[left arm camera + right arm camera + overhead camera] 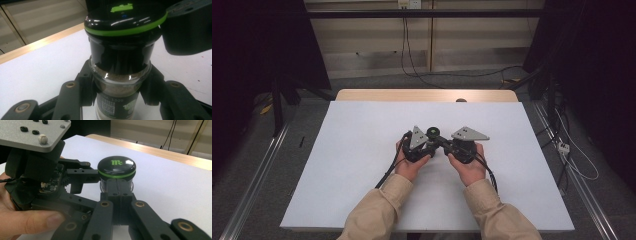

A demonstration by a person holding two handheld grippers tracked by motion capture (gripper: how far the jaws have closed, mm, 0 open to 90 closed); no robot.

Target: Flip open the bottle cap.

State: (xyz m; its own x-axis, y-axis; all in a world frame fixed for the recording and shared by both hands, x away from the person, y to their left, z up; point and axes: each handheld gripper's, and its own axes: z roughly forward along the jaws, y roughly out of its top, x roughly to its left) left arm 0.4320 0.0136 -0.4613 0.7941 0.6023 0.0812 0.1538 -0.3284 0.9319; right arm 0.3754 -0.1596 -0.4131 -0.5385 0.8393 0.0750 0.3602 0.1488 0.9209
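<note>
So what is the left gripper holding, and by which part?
The left gripper clamps a spice jar by its glass neck, just under the black cap.

Small glass spice jar with black green-ringed lid (120, 75): base cut off by bottom edge in left gripper view; label print too small to be read. In right gripper view, glass body is hidden behind the right gripper (120, 192), whose jaws are seen pressed together in front of it; contact with the jar cannot be told. In high view, jar (432, 133) is too small for detail.
</note>
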